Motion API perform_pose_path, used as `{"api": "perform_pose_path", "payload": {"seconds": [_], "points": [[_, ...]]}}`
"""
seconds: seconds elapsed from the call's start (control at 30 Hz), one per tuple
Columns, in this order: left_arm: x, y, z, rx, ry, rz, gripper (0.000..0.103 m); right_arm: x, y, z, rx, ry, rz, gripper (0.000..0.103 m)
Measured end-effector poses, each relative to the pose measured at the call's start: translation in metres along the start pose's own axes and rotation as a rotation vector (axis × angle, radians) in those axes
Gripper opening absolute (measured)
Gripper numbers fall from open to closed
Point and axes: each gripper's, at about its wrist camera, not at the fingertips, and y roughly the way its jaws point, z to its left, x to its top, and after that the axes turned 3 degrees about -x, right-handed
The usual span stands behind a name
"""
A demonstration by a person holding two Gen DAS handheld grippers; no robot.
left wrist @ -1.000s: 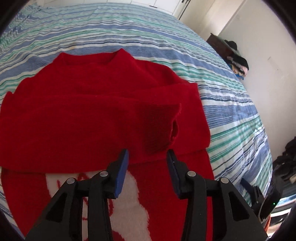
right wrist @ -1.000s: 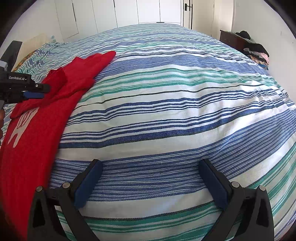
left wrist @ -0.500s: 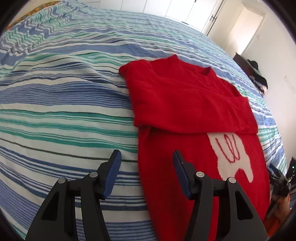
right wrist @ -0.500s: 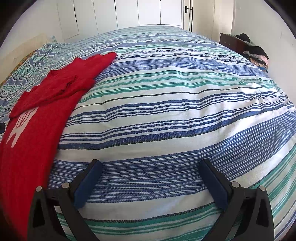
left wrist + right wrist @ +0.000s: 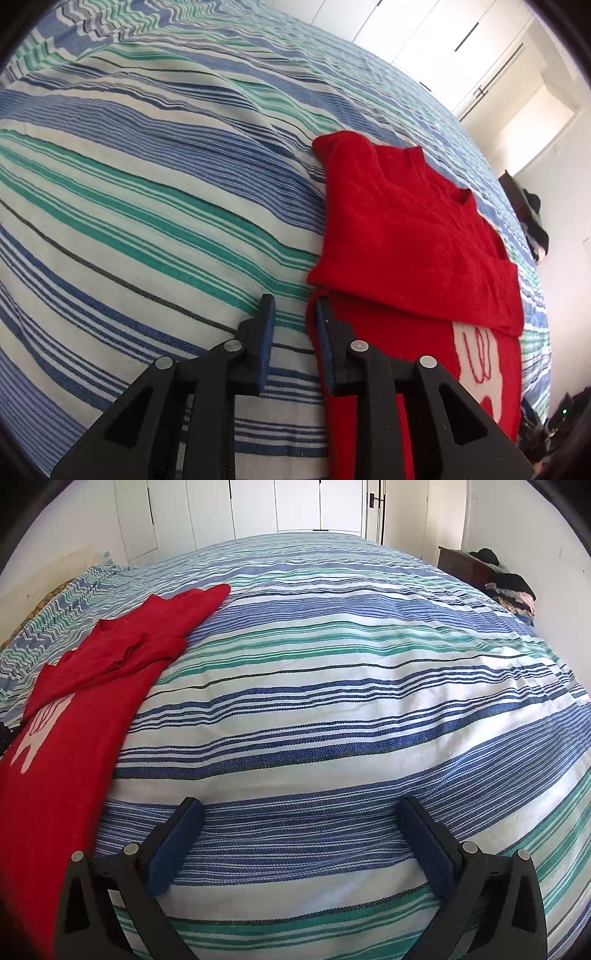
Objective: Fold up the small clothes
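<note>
A red sweater (image 5: 399, 229) with a white motif lies flat on the striped bed cover (image 5: 147, 206), its sleeves folded across the chest. My left gripper (image 5: 291, 304) sits low at the sweater's left side edge, just below the folded sleeve. Its jaws are closing: the right pad touches the red edge, and striped cover shows in the gap. In the right wrist view the sweater (image 5: 74, 720) lies far left. My right gripper (image 5: 299, 805) stands wide open over bare bed cover (image 5: 332, 701), holding nothing.
A dark dresser with a pile of clothes (image 5: 509, 587) stands by the wall beyond the bed's far right. White wardrobe doors (image 5: 295, 506) line the back wall. Dark items (image 5: 561, 417) lie off the bed's edge at the lower right.
My left gripper swung from over the sweater's folded sleeves to its left side edge, rolled, and its jaws narrowed. It has left the right wrist view. The right gripper stayed still.
</note>
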Motion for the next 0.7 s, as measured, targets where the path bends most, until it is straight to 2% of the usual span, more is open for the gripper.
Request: {"api": "perform_pose_path", "payload": {"seconds": [0.03, 0.07, 0.1, 0.13, 0.17, 0.23, 0.3, 0.33, 0.4, 0.43, 0.47, 0.5, 0.6, 0.7], "points": [[0.001, -0.011, 0.002, 0.022, -0.001, -0.021, 0.062, 0.0, 0.0, 0.0, -0.001, -0.001, 0.0, 0.103], [0.002, -0.023, 0.002, 0.061, 0.017, -0.063, 0.079, 0.0, 0.0, 0.0, -0.001, -0.001, -0.001, 0.103], [0.006, -0.035, 0.003, 0.126, 0.052, -0.123, 0.103, 0.0, 0.0, 0.0, -0.002, -0.001, -0.002, 0.103], [0.01, -0.045, 0.004, 0.205, 0.098, -0.193, 0.102, 0.0, 0.0, 0.001, -0.003, -0.002, -0.004, 0.103], [0.018, -0.047, 0.006, 0.269, 0.149, -0.23, 0.102, 0.0, 0.0, 0.001, -0.006, -0.003, -0.006, 0.103], [0.039, -0.041, 0.014, 0.389, 0.231, -0.224, 0.102, 0.0, 0.001, 0.003, -0.016, -0.009, -0.011, 0.103], [0.057, -0.028, 0.029, 0.459, 0.276, -0.206, 0.102, 0.0, 0.002, 0.005, -0.029, -0.016, -0.016, 0.103], [0.063, -0.017, 0.042, 0.465, 0.279, -0.165, 0.102, 0.0, 0.002, 0.006, -0.034, -0.018, -0.018, 0.103], [0.064, 0.018, 0.077, 0.441, 0.233, 0.004, 0.103, 0.0, 0.003, 0.007, -0.045, -0.022, -0.023, 0.103], [0.059, 0.024, 0.093, 0.365, 0.197, 0.009, 0.103, 0.0, 0.003, 0.007, -0.048, -0.023, -0.025, 0.103], [0.055, 0.014, 0.101, 0.312, 0.166, -0.064, 0.103, 0.0, 0.003, 0.008, -0.05, -0.022, -0.027, 0.103], [0.053, 0.006, 0.104, 0.284, 0.151, -0.099, 0.103, -0.001, 0.003, 0.007, -0.051, -0.02, -0.03, 0.103], [0.051, 0.004, 0.108, 0.266, 0.139, -0.093, 0.103, -0.001, 0.002, 0.007, -0.058, -0.018, -0.035, 0.103], [0.052, 0.007, 0.102, 0.297, 0.157, -0.082, 0.103, 0.0, 0.003, 0.007, -0.061, -0.017, -0.036, 0.103]]}}
